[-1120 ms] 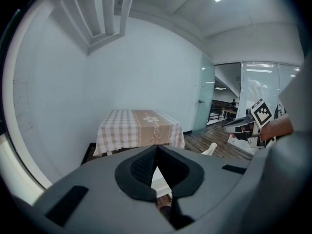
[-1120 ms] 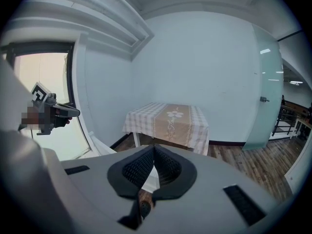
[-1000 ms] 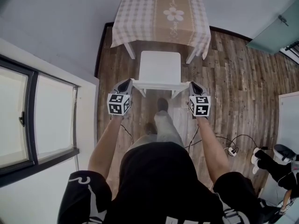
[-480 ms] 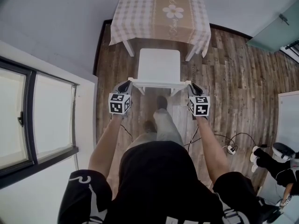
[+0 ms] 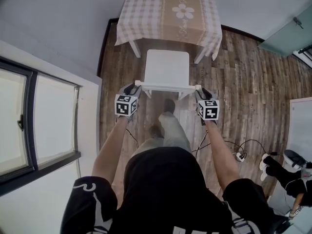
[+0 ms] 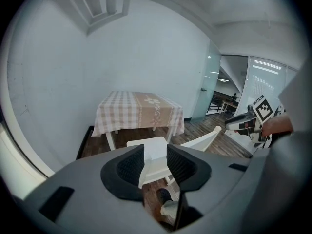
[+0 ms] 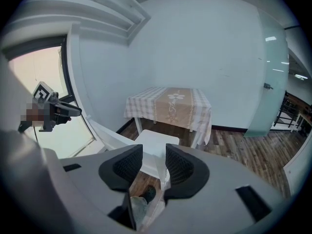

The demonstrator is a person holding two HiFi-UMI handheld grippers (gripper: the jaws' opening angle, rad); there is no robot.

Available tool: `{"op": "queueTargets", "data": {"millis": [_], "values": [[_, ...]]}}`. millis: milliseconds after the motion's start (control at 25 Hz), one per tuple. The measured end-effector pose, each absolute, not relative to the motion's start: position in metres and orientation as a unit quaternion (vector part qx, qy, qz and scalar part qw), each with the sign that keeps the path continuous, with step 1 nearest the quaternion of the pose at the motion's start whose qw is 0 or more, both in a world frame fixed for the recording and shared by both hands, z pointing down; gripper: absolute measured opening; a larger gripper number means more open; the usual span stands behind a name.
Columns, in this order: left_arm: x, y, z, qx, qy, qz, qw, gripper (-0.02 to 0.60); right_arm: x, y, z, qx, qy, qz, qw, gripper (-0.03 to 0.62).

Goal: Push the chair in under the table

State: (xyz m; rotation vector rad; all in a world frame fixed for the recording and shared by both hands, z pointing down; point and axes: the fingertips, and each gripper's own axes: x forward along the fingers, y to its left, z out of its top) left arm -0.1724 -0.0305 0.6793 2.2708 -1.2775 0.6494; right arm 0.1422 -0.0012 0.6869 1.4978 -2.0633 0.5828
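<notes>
A white chair (image 5: 166, 71) stands on the wood floor with its seat front just under the near edge of a table with a checked cloth (image 5: 168, 13). My left gripper (image 5: 133, 87) is at the left end of the chair's backrest rail (image 5: 165, 87), and my right gripper (image 5: 199, 91) is at the right end. Both have just been opening. In the left gripper view the left gripper (image 6: 155, 153) is open, with the white chair post showing in the gap. The right gripper (image 7: 154, 156) is likewise open around its post.
A wall with a dark-framed window (image 5: 39, 126) runs along the left. The person's feet (image 5: 168, 108) are right behind the chair. Cables and a power strip (image 5: 241, 156) lie on the floor at the right, with shoes (image 5: 292, 162) and a glass door (image 5: 287, 33) beyond.
Both grippers' jaws have parted from the ends of the chair back and the hands have sunk slightly. The chair and the table have hardly shifted.
</notes>
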Motion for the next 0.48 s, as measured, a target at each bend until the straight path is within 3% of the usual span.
{"op": "queueTargets", "data": {"millis": [200,480], "values": [[-0.173,-0.038,0.692,0.818,-0.460,0.251,0.236,0.173,0.139,-0.007,0.697,0.549,-0.759,0.222,0.270,0.178],[-0.178,-0.043,0.714,0.806,-0.460,0.276,0.249,0.183,0.139,-0.013,0.710,0.549,-0.755,0.224,0.279,0.186]]}}
